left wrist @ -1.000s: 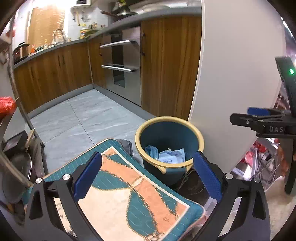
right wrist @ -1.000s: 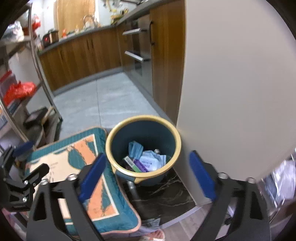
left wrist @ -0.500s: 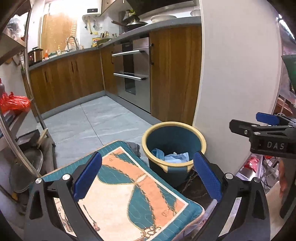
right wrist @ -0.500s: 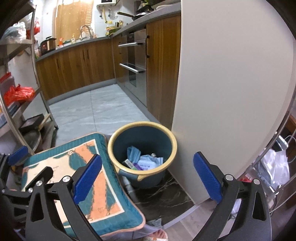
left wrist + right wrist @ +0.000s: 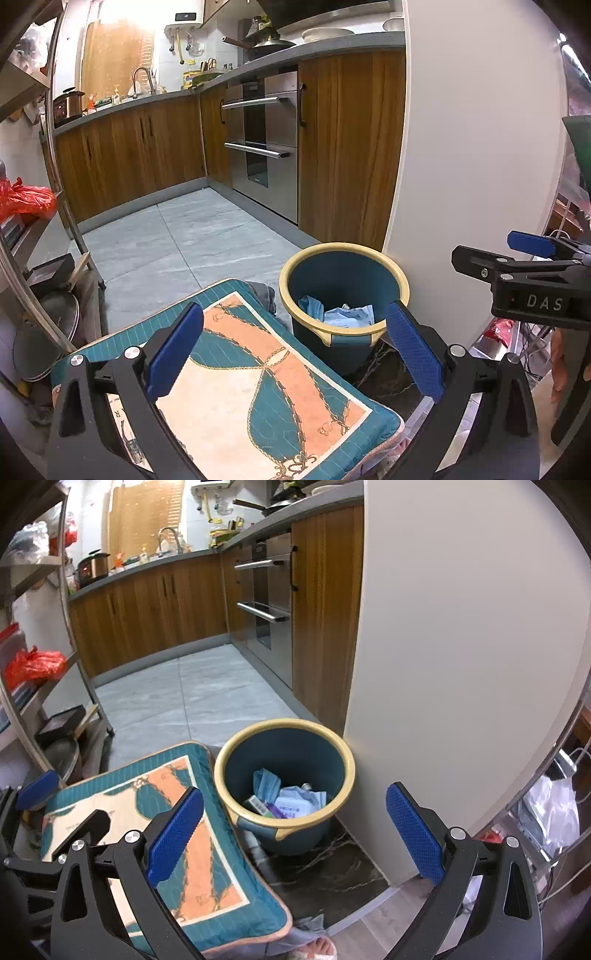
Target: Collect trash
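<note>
On the floor beside the white wall stands the bin, blue with a yellow rim, and the trash already lies at its bottom: paper packets, a blue mask, small boxes. I hold both claws above it and apart from it. My left gripper is spread wide and carries nothing; my right gripper is also spread wide and empty. A patterned cushion lies just beside the bin, touching its side or nearly. I judge that one deposit is done and I am between pieces now. I see no loose trash on the tiles, so the next move calls for turning away to search for another piece, jaws kept wide.
</note>
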Available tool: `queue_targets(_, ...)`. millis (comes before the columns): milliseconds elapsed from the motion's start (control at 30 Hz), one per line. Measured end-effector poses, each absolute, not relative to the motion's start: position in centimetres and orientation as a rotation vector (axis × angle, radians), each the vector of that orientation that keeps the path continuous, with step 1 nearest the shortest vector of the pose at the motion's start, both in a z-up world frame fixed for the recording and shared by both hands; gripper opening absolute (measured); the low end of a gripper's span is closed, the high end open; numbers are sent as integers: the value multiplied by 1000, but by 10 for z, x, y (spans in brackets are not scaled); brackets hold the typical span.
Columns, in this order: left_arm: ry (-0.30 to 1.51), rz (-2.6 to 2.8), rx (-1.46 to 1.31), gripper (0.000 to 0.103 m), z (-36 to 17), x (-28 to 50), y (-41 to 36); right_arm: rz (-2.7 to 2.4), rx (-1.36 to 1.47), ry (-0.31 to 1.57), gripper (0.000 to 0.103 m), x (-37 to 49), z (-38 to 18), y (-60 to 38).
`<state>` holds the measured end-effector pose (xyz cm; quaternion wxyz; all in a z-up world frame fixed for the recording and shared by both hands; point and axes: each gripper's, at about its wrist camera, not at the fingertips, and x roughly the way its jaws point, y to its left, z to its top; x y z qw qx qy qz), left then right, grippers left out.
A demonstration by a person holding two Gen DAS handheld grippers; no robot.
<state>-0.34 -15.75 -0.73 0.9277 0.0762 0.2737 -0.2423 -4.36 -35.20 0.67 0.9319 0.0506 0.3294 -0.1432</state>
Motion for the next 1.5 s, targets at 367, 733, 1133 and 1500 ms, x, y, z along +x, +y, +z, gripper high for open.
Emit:
queue_targets(367, 567, -498, 157, 97, -8, -3, -159, -288, 96, 671, 98, -41, 9, -354)
queue_targets(733, 563, -493, 173, 97, -8, -2, -160, -292, 101, 675, 98, -41, 8, -355)
queue_targets(1133, 557, -488, 180, 97, -10, -3, -160, -295, 101, 681, 98, -40, 7, -358)
queue_targets(1500, 546, -480, 200, 97, -10, -5, -162, -293, 97, 687, 98, -37, 6, -362)
